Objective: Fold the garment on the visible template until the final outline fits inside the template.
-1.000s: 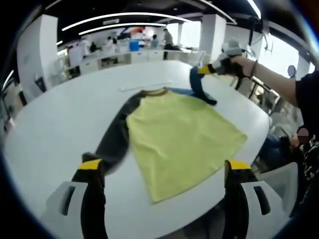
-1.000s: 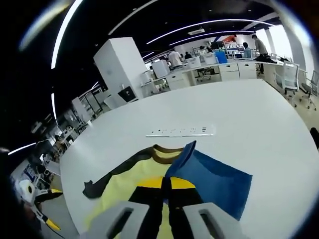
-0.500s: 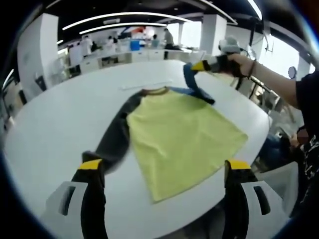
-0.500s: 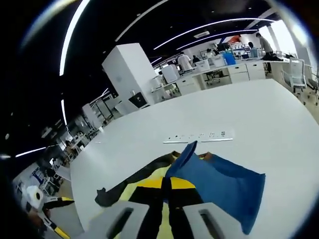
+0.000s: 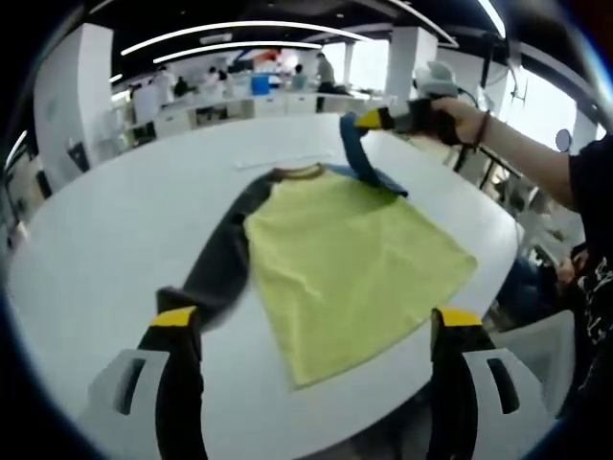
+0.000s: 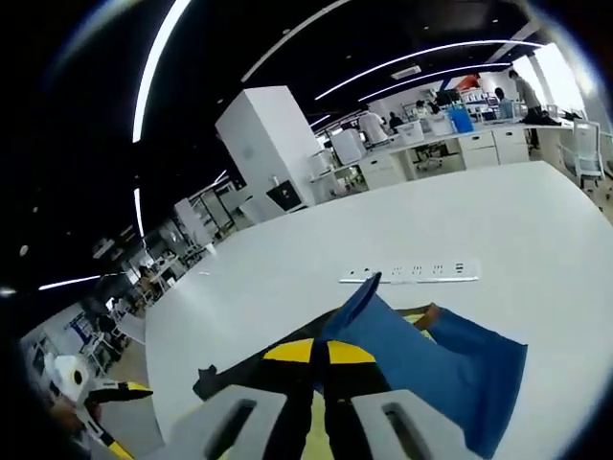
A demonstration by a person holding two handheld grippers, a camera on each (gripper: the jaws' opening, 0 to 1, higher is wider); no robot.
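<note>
Your yellow long-sleeved shirt [image 5: 345, 264] lies flat on the large white round table [image 5: 105, 240], with its brown collar [image 5: 302, 173] on the far side from your left tool [image 5: 316, 335]. The dark grey sleeve [image 5: 222, 259] of the shirt runs from the collar down toward the left tool and stays flat on the table. The left tool hangs above the near edge of the table with its two jaws wide apart, and it holds nothing; the hem of the shirt is between the jaws but farther away, and I cannot see them touching it.

Your right tool [image 6: 319, 353] is closed on the blue sleeve [image 6: 421, 369] of the shirt; the yellow-tipped jaws press together on the fabric near its cuff. In the left gripper view this right tool [image 5: 369, 120] is raised above the collar side of the shirt, in your hand [image 5: 450, 120], and the blue sleeve [image 5: 364, 165] hangs from it down to the shoulder.

Beyond the collar, a long white power strip [image 6: 412, 273] lies on the table, apart from the shirt.
</note>
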